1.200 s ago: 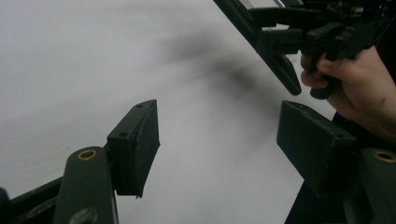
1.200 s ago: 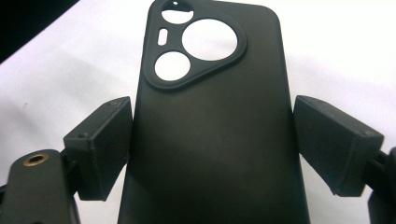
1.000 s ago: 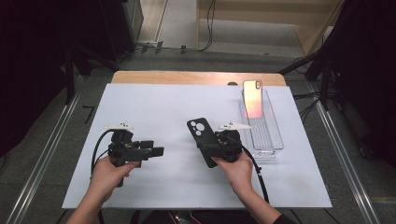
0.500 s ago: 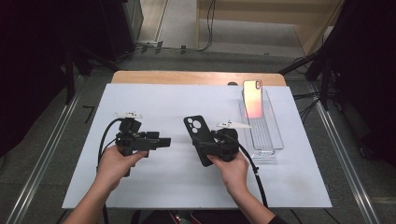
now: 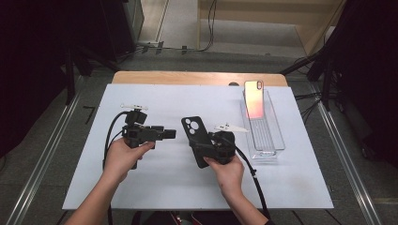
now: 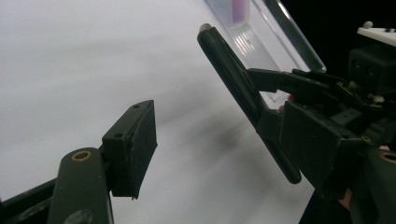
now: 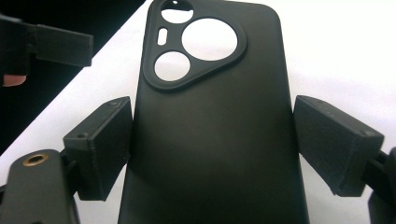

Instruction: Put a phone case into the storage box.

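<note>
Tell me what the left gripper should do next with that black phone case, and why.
Probably bring the left gripper across to the black phone case. The right gripper grips its lower sides, leaving the camera-cutout end free, and the left fingers stand apart from it.

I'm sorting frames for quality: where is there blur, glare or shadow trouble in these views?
High view: sharp and evenly lit, dark surroundings; the phone in the clear tray shines pink. Left gripper view: near jaw soft, the table washed out, a blurred shadow under the black case. Right gripper view: case sharp, background overexposed.
</note>
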A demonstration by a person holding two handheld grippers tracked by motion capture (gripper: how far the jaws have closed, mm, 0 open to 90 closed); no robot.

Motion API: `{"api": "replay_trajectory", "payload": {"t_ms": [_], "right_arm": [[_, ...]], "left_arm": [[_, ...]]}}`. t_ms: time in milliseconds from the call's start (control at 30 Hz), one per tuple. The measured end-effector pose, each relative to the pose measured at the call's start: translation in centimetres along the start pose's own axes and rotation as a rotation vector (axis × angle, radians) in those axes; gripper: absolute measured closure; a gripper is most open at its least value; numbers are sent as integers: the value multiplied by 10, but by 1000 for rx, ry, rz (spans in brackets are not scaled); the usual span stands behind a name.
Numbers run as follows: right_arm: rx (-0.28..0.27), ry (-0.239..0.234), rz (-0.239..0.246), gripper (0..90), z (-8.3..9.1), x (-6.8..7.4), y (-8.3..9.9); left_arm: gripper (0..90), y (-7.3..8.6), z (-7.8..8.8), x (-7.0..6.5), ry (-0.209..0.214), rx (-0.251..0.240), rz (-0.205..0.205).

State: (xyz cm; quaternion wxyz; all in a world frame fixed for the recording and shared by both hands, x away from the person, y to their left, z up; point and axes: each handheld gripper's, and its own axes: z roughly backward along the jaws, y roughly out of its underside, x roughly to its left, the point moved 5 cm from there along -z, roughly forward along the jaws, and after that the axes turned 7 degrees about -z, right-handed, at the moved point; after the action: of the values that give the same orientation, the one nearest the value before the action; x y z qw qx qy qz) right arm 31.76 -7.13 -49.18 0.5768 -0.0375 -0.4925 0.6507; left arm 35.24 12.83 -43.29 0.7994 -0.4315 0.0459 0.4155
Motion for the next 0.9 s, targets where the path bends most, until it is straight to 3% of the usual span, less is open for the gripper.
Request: {"api": "replay_trajectory", "payload": {"t_ms": [500,767,900], "right_arm": [[-25,-32,-44,134,-13,8,8],[-55,-49,-65,133,-14,13,8],[-64,-60,-68,133,-14,15,8]], "left_arm": [[288,-16,-15,3,-46,6,43],[339,-21,-25,6,-59,16,97],[360,-24,-29,7,-51,-2,131]]}}
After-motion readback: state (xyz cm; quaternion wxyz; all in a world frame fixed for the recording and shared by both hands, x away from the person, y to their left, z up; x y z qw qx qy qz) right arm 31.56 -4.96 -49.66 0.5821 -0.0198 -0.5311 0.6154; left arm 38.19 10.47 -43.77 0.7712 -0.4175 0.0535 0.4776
